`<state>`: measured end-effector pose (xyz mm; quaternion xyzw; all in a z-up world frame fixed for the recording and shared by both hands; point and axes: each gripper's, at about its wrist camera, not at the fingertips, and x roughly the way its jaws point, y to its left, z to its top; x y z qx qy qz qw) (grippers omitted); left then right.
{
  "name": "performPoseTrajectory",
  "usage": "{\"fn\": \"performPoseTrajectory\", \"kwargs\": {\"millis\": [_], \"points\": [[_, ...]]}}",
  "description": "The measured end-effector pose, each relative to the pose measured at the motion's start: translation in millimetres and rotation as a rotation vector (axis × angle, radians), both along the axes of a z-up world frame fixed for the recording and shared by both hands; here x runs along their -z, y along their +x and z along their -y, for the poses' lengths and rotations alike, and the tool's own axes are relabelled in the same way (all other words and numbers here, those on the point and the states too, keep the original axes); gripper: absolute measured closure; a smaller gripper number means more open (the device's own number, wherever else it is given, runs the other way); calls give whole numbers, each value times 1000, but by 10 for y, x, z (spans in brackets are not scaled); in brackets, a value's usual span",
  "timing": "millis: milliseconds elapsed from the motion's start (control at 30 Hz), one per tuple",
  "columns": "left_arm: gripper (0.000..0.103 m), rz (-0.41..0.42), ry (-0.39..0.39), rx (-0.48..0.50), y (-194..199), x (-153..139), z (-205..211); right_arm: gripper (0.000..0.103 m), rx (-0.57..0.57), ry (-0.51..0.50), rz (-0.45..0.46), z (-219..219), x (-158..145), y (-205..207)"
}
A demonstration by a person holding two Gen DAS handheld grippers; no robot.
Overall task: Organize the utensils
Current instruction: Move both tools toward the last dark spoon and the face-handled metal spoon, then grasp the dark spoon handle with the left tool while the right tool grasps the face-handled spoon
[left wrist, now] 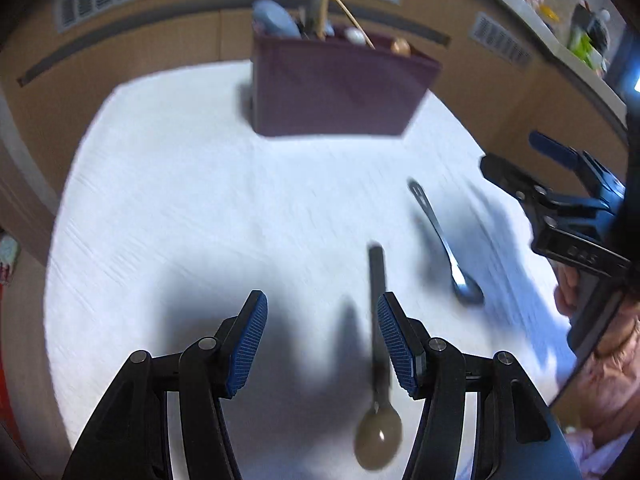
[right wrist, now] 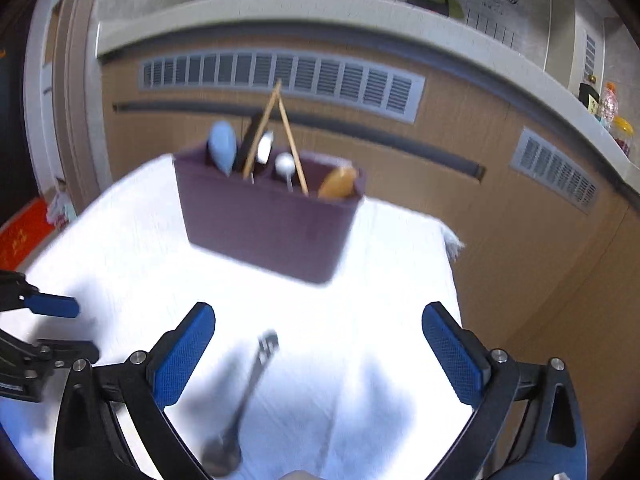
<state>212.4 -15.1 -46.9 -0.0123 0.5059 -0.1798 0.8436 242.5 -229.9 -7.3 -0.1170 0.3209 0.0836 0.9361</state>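
A dark purple utensil holder [left wrist: 336, 88] stands at the far side of the white-clothed table [left wrist: 180, 200], with chopsticks and several spoons in it; it also shows in the right wrist view [right wrist: 264, 224]. A dark-handled spoon with a brown bowl [left wrist: 378, 420] lies just inside my left gripper's right finger. My left gripper [left wrist: 322, 344] is open above it. A metal spoon [left wrist: 444, 244] lies to the right; in the right wrist view it [right wrist: 244, 400] lies between the fingers of my open right gripper [right wrist: 318, 348].
Wooden cabinets with grey vents [right wrist: 280, 76] back the table. The table's right edge [right wrist: 452, 264] is near. A shelf with bottles [right wrist: 608, 108] runs at the upper right. My right gripper shows in the left wrist view [left wrist: 560, 192], my left in the right wrist view [right wrist: 44, 320].
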Motion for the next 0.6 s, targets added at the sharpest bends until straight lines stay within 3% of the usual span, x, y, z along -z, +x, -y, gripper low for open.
{"fn": "performPoseTrajectory", "kwargs": {"millis": [100, 267, 400, 500, 600], "points": [[45, -37, 8, 64, -91, 72, 122, 1, 24, -51, -48, 58, 168, -75], [55, -35, 126, 145, -163, 150, 420, 1, 61, -118, -71, 118, 307, -216], [59, -31, 194, 168, -208, 192, 548, 1, 70, -59, -89, 241, 302, -271], [65, -29, 206, 168, -217, 193, 568, 1, 81, -2, -111, 344, 313, -275], [71, -23, 205, 161, -182, 194, 555, 1, 107, -12, -110, 386, 340, -267]]}}
